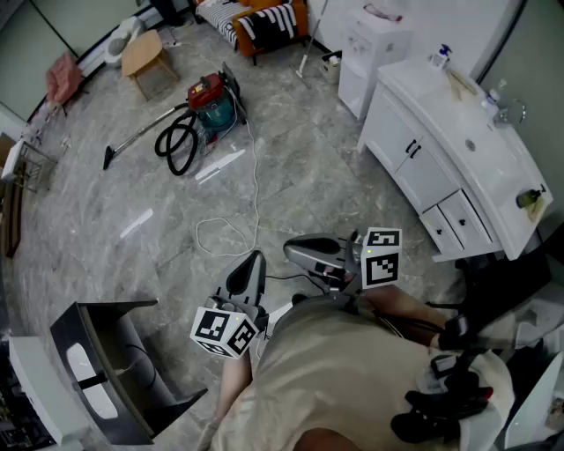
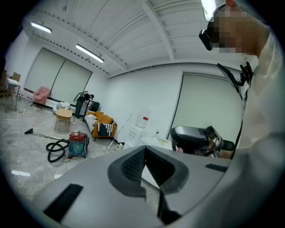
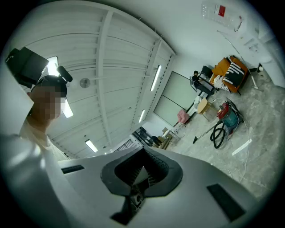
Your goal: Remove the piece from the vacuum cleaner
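The vacuum cleaner (image 1: 211, 99) has a red lid and a teal body and stands on the grey floor far ahead at the upper left. Its black hose (image 1: 179, 146) coils beside it, and its metal wand (image 1: 141, 136) runs out to the left. It also shows small in the left gripper view (image 2: 77, 144) and the right gripper view (image 3: 229, 116). My left gripper (image 1: 256, 258) and right gripper (image 1: 291, 249) are held close to the person's body, far from the vacuum cleaner. Each is shut, with nothing between its jaws, as the left gripper (image 2: 144, 149) and right gripper (image 3: 143, 152) show in their own views.
A white cord (image 1: 231, 231) loops over the floor between me and the vacuum cleaner. A white sink cabinet (image 1: 414, 154) lines the right side. A wooden stool (image 1: 145, 53) and an orange sofa (image 1: 264, 18) stand at the back. A dark open bin (image 1: 106, 361) sits at lower left.
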Motion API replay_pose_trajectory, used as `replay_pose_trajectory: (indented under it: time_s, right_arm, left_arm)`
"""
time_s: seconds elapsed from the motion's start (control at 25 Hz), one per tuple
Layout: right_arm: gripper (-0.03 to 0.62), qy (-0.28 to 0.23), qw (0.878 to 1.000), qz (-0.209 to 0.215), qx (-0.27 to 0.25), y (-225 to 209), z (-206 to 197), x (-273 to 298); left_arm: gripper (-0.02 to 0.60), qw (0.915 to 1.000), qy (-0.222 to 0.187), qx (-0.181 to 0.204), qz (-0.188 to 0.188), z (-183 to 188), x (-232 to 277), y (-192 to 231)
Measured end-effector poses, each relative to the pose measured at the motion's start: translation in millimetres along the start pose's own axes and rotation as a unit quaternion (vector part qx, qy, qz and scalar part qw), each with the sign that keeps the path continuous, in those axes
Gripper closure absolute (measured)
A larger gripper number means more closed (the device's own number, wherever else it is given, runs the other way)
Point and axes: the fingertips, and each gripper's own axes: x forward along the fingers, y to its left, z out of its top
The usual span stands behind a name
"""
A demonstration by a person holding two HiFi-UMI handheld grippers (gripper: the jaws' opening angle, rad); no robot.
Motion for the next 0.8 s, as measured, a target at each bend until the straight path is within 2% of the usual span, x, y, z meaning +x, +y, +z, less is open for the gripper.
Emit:
replay_pose_trajectory:
  time_s: [0.16,0.36,0.56,0.68,0.8]
  right_arm:
    - [0.592,0.008,1.000,0.002,0.007,-4,5,-7]
    - [0.592,-0.010,1.000,0.007,0.027,-40,51,-46]
    - [0.592,-0.003,0.999,0.019,-0.037,-65,93,-58]
    - [0.592,-0.003,0.998,0.038,-0.055,-75,118,-70]
    - [0.592,0.028,0.995,0.061,-0.076,-81,120,-79]
  left_arm:
    - [0.578,0.9997,-0.008,-0.006,-0.020,4,5,-15]
    - [0.578,0.9998,-0.001,0.008,-0.018,13,70,-33]
    - [0.578,0.9997,0.006,0.020,-0.011,26,133,-35]
    - [0.577,0.9996,0.008,0.025,0.011,30,162,-29]
    - [0.578,0.9987,0.006,0.016,0.048,32,176,-23]
